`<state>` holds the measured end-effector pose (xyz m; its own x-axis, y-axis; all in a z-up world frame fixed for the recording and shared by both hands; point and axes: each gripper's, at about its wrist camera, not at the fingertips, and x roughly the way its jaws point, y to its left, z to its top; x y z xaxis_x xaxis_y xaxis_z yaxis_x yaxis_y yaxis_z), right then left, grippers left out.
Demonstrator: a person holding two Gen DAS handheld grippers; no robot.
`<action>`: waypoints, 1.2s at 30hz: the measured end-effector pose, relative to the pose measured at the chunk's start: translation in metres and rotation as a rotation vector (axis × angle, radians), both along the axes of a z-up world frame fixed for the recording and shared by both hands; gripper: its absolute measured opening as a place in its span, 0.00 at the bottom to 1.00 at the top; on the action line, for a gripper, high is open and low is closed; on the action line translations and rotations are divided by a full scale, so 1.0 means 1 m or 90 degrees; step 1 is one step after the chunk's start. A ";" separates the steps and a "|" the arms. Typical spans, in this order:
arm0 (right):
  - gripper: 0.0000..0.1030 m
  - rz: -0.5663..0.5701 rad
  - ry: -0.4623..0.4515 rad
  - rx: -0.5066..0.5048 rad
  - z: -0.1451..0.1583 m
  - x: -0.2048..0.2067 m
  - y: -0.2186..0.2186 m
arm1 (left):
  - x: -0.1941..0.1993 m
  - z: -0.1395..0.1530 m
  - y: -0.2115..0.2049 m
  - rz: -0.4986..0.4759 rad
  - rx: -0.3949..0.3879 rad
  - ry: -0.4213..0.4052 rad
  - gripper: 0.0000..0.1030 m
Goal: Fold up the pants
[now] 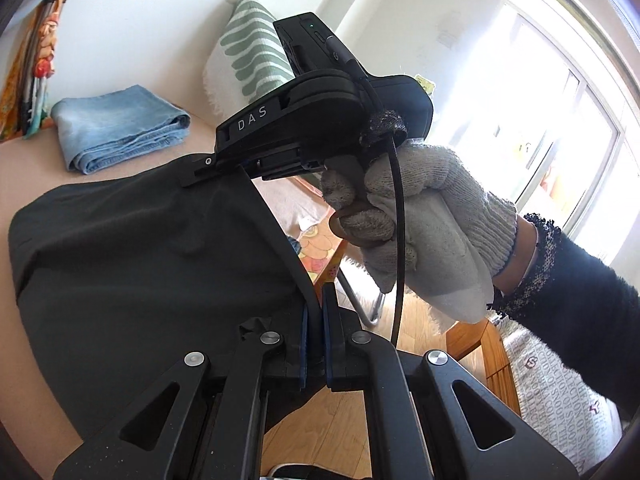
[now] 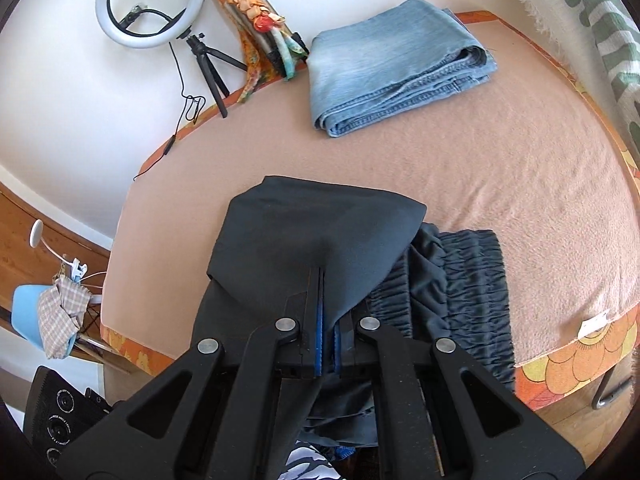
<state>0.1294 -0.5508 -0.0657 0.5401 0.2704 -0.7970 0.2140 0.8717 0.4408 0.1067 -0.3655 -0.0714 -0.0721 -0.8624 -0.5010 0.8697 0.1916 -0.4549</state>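
Two grippers were clamped on the dark pants (image 2: 320,232): left gripper (image 1: 314,312) and right gripper (image 2: 326,304) each pinched an edge, lifted mid-fold at frame centre over the waistband (image 2: 472,280). Folded jeans (image 2: 396,64) lay upper right. Fold judged partway; laying down remained.

Bare blanket (image 2: 500,168) between folded jeans (image 2: 396,68), dark pants (image 2: 320,220)

You hold the pants (image 2: 320,232) lifted over the near edge of the bed (image 2: 520,184), one gripper (image 2: 326,292) ahead of you clamped on the fabric, the other (image 1: 314,308) pinching the same edge beside it. The waistband (image 2: 472,280) lies on the bed to the right. Folded jeans (image 2: 392,68) rest farther back, with a ring light (image 2: 150,4) behind them to the left.
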 end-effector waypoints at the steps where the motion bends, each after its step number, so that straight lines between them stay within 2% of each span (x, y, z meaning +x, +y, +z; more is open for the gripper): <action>1: 0.04 -0.005 0.005 0.005 -0.006 -0.002 -0.006 | -0.001 -0.004 -0.006 -0.004 0.007 0.007 0.04; 5: 0.05 -0.003 -0.004 0.064 -0.025 -0.005 -0.026 | -0.010 -0.018 -0.022 -0.020 0.033 0.006 0.04; 7: 0.13 -0.008 -0.009 0.089 -0.030 -0.003 -0.034 | -0.014 -0.023 -0.025 -0.024 0.037 0.008 0.04; 9: 0.37 -0.020 -0.013 0.108 -0.034 0.002 -0.039 | -0.017 -0.026 -0.029 -0.025 0.041 0.006 0.04; 10: 0.37 -0.032 -0.011 0.105 -0.037 0.005 -0.041 | -0.018 -0.028 -0.029 -0.024 0.041 0.007 0.04; 11: 0.37 -0.038 -0.009 0.102 -0.039 0.009 -0.042 | -0.023 -0.029 -0.030 -0.021 0.042 0.006 0.04; 13: 0.27 -0.043 -0.013 0.078 -0.040 0.015 -0.038 | -0.019 -0.031 -0.035 -0.017 0.044 0.005 0.04; 14: 0.08 -0.032 -0.021 0.056 -0.037 0.017 -0.033 | -0.019 -0.031 -0.037 -0.018 0.044 0.002 0.04; 17: 0.05 -0.001 -0.043 -0.035 -0.023 0.021 -0.024 | -0.026 -0.027 -0.037 -0.021 0.042 -0.006 0.05; 19: 0.05 -0.003 -0.032 -0.087 -0.020 0.024 -0.025 | -0.030 -0.024 -0.036 -0.029 0.057 -0.001 0.12; 22: 0.05 -0.006 -0.022 -0.135 -0.020 0.030 -0.032 | -0.042 -0.018 -0.024 -0.038 0.062 -0.010 0.16; 24: 0.06 -0.009 -0.006 -0.150 -0.022 0.036 -0.036 | -0.043 -0.013 -0.010 -0.023 0.057 -0.020 0.24; 25: 0.08 -0.007 0.005 -0.147 -0.024 0.039 -0.038 | -0.042 -0.011 0.000 -0.010 0.051 -0.009 0.26; 27: 0.25 -0.012 0.027 -0.175 -0.024 0.041 -0.040 | -0.037 -0.008 0.018 0.019 0.039 0.010 0.31; 28: 0.30 -0.015 0.029 -0.194 -0.022 0.041 -0.039 | -0.034 -0.007 0.030 0.040 0.039 0.005 0.33; 30: 0.48 -0.020 0.027 -0.214 -0.016 0.038 -0.039 | -0.027 -0.008 0.052 0.094 0.045 -0.002 0.38; 31: 0.51 -0.025 0.025 -0.224 -0.012 0.036 -0.039 | -0.020 -0.011 0.061 0.118 0.049 0.008 0.38; 36: 0.51 -0.022 -0.022 -0.249 0.023 0.028 -0.028 | 0.010 -0.033 0.089 0.214 0.077 0.077 0.38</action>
<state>0.1578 -0.5789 -0.0422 0.5725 -0.0691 -0.8170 0.2375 0.9677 0.0846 0.1163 -0.2761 -0.1049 0.1399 -0.7832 -0.6058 0.6905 0.5157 -0.5072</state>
